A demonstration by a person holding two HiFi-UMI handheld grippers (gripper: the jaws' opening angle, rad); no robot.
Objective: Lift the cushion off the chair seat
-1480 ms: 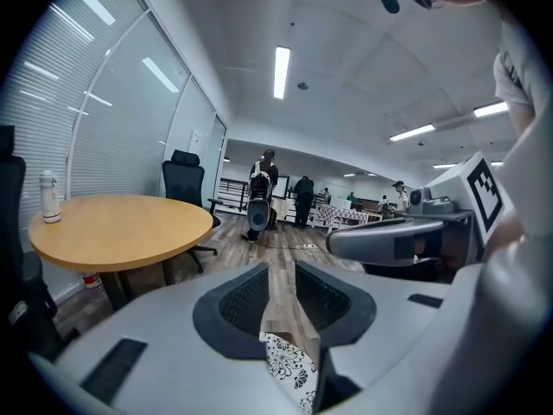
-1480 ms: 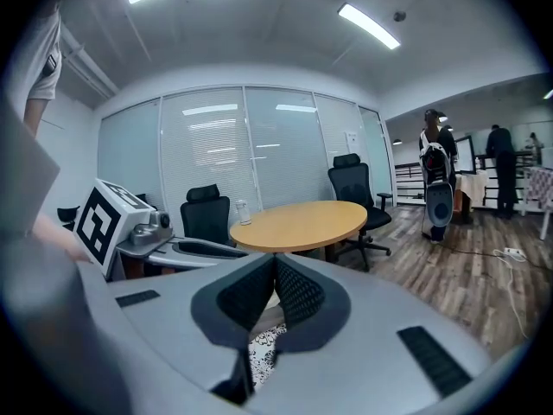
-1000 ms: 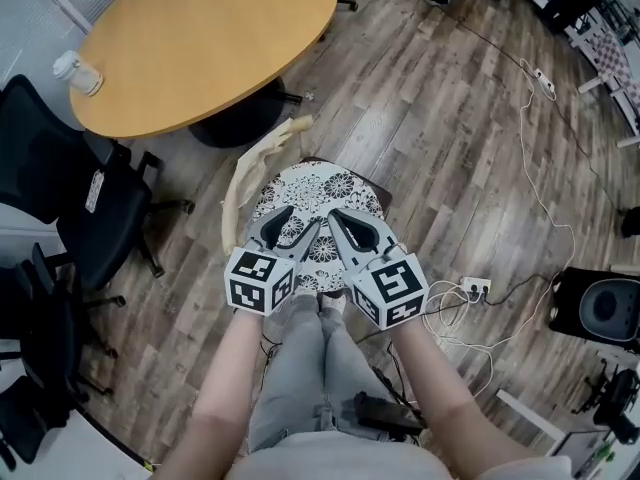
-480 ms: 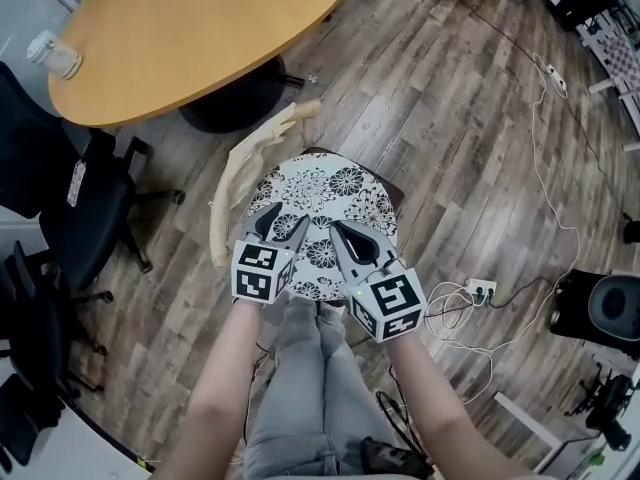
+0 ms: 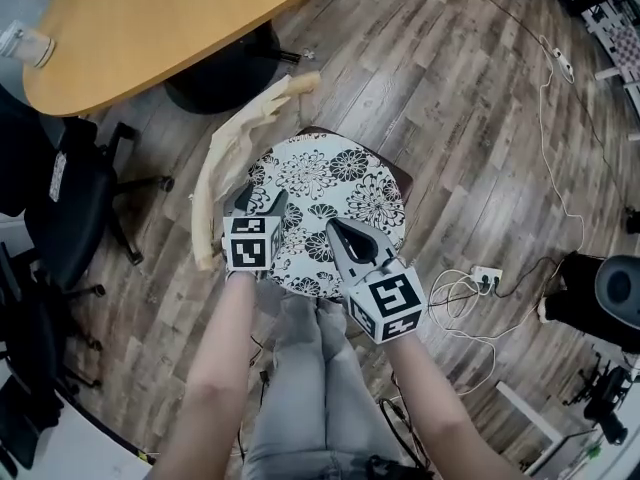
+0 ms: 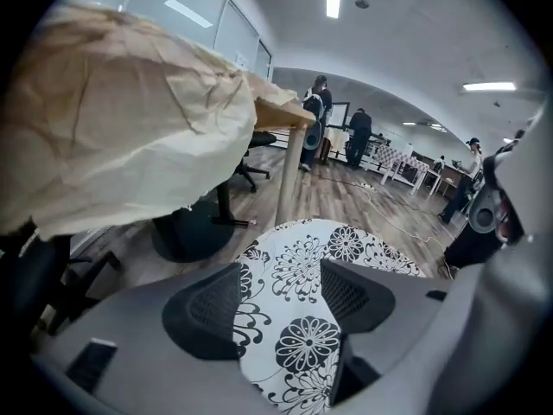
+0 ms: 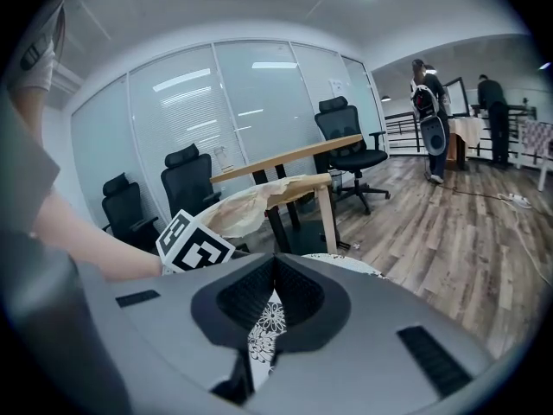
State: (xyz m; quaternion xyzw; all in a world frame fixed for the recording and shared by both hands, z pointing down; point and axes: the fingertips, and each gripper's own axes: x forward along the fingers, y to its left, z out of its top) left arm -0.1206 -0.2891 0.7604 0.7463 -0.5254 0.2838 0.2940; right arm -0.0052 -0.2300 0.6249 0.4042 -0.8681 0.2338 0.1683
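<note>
- left gripper (image 6: 281, 294): jaws spread, just been opening, cushion (image 6: 347, 242) between them, unpinched.
- right gripper (image 7: 275, 264): jaws pressed together, empty.
- cushion: round, white with black flowers.

Round wooden table (image 5: 150, 28), black office chair (image 5: 75, 213)

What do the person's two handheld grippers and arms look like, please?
The left gripper and right gripper match: grey plastic bodies, two curved jaws lined with black textured pads, and a white cube bearing black square markers. No cables show. The forearms carry no sleeves; the trousers are grey.
</note>
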